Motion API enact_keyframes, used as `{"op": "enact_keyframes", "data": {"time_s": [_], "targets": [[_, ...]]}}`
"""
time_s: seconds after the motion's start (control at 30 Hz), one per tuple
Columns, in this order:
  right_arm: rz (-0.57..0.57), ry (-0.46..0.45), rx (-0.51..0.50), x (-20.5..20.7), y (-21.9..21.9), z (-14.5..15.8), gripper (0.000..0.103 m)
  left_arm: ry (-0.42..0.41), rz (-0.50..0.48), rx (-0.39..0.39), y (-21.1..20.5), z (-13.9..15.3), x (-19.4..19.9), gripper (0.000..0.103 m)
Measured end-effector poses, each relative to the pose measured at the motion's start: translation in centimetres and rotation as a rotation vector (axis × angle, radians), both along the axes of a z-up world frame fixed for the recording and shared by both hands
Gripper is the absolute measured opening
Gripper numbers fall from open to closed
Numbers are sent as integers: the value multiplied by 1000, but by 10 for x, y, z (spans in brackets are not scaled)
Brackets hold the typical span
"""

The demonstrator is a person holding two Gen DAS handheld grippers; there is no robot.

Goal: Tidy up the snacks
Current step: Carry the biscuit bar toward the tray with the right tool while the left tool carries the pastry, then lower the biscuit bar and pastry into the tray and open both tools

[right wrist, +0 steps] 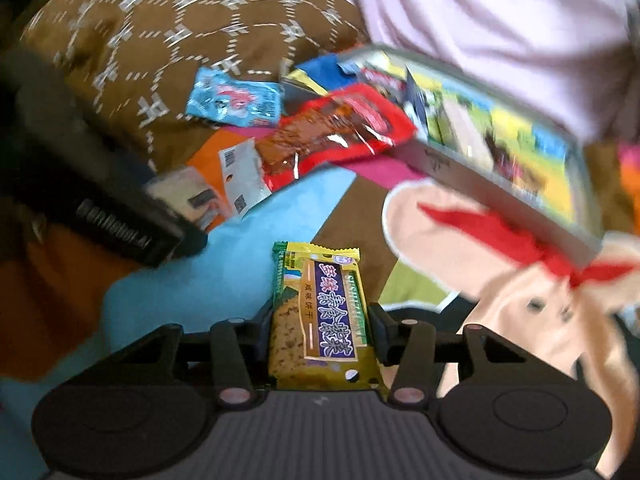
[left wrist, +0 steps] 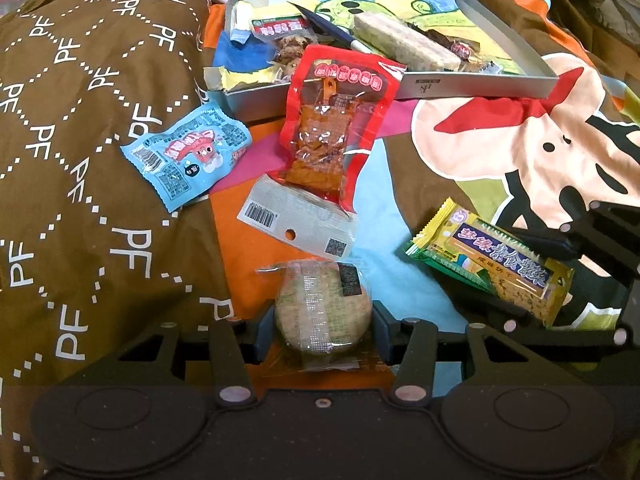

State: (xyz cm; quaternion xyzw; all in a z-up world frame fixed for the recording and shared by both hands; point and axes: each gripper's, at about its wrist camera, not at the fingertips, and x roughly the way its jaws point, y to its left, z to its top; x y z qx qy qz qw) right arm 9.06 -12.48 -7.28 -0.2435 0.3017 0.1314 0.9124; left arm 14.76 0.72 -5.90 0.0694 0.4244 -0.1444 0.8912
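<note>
While my left gripper (left wrist: 322,330) clamps the round cake (left wrist: 320,312) and my right gripper (right wrist: 322,334) pinches the yellow biscuit pack (right wrist: 320,316), slick wrappers could slip before reaching the tray (left wrist: 480,82) at twelve o'clock.

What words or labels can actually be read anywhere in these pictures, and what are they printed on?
"PF", repeated in white: brown patterned fabric.
Large Chinese characters in a purple band, too uncertain to quote: yellow-green biscuit packet between the right hand-held gripper's fingers.
White lettering, blurred: black body of the left hand-held gripper.
Barcode and QR code, digits too small: silver packet.
Red packet, blue packet: print too small.
</note>
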Motion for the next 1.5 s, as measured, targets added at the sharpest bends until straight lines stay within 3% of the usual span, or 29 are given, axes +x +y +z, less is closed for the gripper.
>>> {"op": "enact_keyframes", "data": {"time_s": [0.17,0.53,1.0,1.23,1.5], "targets": [[24,-100,-123,-9,9,-2,52,-54,38,-38,3,7,-3,51],[-2,-216,-114,-3,0,15,52,-140,165,-105,17,36,15,51],[-32,-418,-127,53,-28,69,52,-287,163,-131,-11,97,92,51],[-80,-418,-88,110,-48,94,52,-319,142,-123,-39,113,144,51],[-202,-308,64,192,-86,113,52,-289,103,-159,-74,121,213,51]]}}
